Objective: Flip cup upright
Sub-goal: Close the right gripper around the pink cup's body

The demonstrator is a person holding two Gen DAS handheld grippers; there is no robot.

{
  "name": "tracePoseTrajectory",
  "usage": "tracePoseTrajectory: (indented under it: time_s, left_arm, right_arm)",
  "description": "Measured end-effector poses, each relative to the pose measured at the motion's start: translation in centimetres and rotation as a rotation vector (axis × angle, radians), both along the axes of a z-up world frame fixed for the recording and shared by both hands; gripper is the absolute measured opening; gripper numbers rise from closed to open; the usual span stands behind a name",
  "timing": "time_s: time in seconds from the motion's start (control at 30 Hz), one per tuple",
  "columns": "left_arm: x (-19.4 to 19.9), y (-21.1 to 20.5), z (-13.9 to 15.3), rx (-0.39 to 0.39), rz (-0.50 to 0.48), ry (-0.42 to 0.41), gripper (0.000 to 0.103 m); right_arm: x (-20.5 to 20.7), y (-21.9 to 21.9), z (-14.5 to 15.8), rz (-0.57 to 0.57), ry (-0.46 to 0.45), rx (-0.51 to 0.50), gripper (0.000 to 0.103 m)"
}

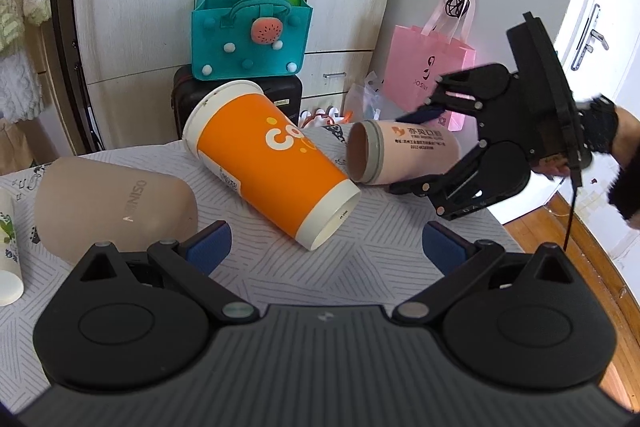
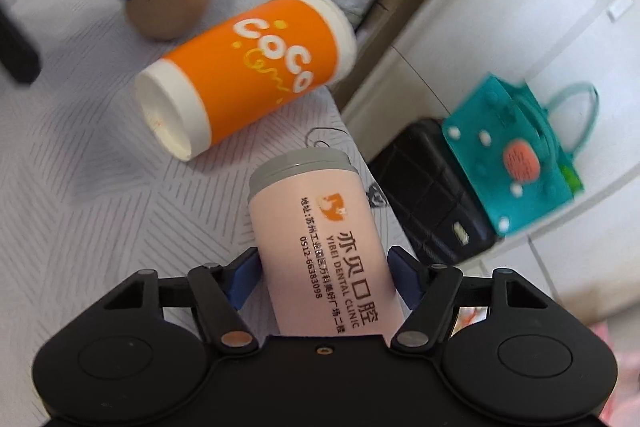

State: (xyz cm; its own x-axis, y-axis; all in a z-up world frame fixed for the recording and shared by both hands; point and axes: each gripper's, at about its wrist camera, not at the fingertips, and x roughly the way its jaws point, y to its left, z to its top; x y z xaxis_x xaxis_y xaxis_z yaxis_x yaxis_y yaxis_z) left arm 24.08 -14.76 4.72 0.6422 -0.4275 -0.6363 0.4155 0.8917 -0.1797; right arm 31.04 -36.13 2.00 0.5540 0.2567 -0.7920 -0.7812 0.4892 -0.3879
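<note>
A pink cup with a grey rim (image 2: 320,247) lies sideways, its open mouth pointing away from my right gripper (image 2: 322,273), which is shut on its body. In the left wrist view the same pink cup (image 1: 404,157) is held just above the table at the right, with the right gripper (image 1: 424,147) around its far end. An orange paper cup (image 1: 272,167) lies on its side mid-table; it also shows in the right wrist view (image 2: 256,67). My left gripper (image 1: 326,245) is open and empty, just short of the orange cup's base.
A beige cup (image 1: 116,203) lies on its side at the left, beside a white printed cup (image 1: 8,259). Behind the patterned table (image 1: 280,267) stand a teal felt bag (image 1: 250,31) on a black case and a pink paper bag (image 1: 432,75).
</note>
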Motion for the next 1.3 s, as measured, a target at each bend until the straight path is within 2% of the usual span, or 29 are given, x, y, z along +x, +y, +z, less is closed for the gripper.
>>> tracePoseTrajectory:
  time_s: [0.13, 0.2, 0.4, 0.6, 0.83, 1.1, 1.3]
  left_arm:
    - [-0.3, -0.1, 0.2, 0.005, 0.002, -0.013, 0.103]
    - [-0.4, -0.1, 0.1, -0.012, 0.002, -0.009, 0.103]
    - [-1.4, 0.1, -0.3, -0.039, -0.004, 0.014, 0.103]
    - [-3.0, 2.1, -0.9, -0.108, 0.012, 0.056, 0.103]
    - [-5.6, 6.8, -1.1, -0.135, 0.08, 0.053, 0.103]
    - [-7.5, 12.3, -0.9, -0.169, 0.159, 0.052, 0.103]
    - [-8.3, 14.5, -1.4, -0.18, 0.167, 0.059, 0.103]
  right_arm:
    - [-2.5, 0.9, 0.7, -0.057, -0.01, -0.017, 0.07]
    - [-3.3, 1.0, 1.3, -0.122, -0.007, -0.005, 0.068]
    - [-4.9, 0.1, 3.0, -0.236, 0.099, 0.094, 0.068]
    - [-6.9, 1.2, 4.1, -0.246, 0.197, 0.166, 0.068]
    - [-7.9, 5.4, 4.7, -0.194, 0.32, 0.22, 0.068]
    - [-8.3, 10.7, 4.0, -0.149, 0.42, 0.259, 0.068]
    - [-8.4, 12.8, 3.3, -0.183, 0.457, 0.275, 0.068]
